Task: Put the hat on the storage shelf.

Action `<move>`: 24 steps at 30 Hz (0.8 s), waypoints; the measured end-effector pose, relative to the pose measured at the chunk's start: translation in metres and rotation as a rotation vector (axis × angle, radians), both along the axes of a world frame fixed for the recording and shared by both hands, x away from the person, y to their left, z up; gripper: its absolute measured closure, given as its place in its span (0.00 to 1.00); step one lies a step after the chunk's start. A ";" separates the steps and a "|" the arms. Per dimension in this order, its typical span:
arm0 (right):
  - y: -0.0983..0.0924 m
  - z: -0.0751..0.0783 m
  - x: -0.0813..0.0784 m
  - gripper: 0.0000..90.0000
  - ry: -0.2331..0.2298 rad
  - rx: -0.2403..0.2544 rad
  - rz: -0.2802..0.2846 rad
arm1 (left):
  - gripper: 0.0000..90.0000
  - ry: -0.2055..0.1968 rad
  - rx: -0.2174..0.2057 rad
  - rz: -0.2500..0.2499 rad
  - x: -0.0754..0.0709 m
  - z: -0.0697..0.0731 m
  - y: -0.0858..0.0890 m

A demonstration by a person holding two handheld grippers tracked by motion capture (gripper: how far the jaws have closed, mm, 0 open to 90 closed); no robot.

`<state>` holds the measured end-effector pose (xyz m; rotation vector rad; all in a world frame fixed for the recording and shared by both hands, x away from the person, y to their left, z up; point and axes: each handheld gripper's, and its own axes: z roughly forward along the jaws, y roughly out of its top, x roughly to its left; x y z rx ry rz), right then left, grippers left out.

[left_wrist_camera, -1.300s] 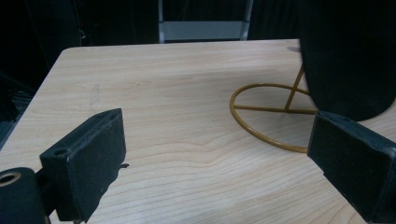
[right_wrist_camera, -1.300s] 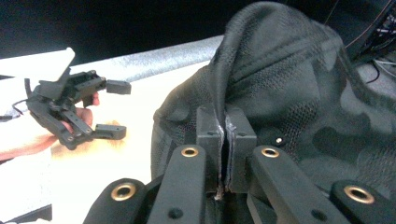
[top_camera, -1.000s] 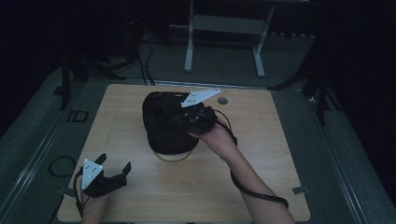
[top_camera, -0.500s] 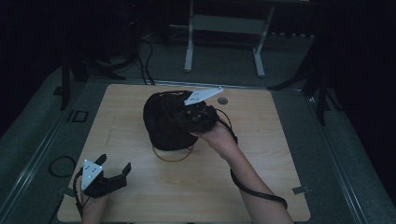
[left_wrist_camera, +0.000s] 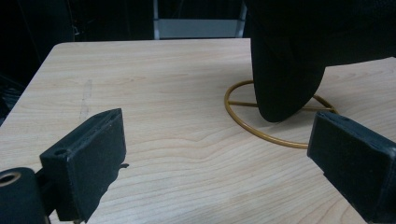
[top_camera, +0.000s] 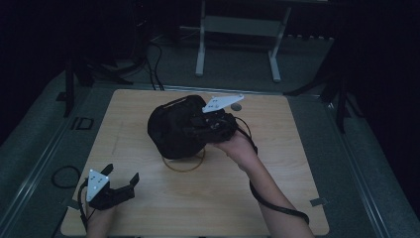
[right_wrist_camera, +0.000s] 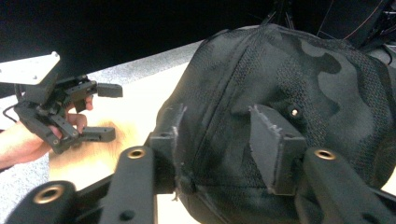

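The right gripper [top_camera: 210,130] is pinching a black cap [top_camera: 176,126] (camouflage-patterned crown) above the gold wire stand [top_camera: 185,161] at the tabletop [top_camera: 277,168] centre; the left gripper [top_camera: 116,186], jaws wide, is waiting at seven o'clock. Lowering squarely should be seating it best.

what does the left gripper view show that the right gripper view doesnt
Left gripper view alone: the thin gold wire ring lying flat on the light wooden table, with the left gripper's fingers spread apart and holding nothing.

Right gripper view alone: the black camouflage-patterned fabric cap's mesh crown and top button, and the right gripper pinching its cloth.

Both: the cap and the table.
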<state>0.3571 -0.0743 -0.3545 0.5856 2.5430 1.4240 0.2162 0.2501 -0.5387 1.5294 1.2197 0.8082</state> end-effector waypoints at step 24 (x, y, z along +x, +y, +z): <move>-0.033 -0.036 -0.017 0.15 0.009 -0.001 0.043 | 0.06 0.011 0.022 -0.017 -0.002 -0.003 0.000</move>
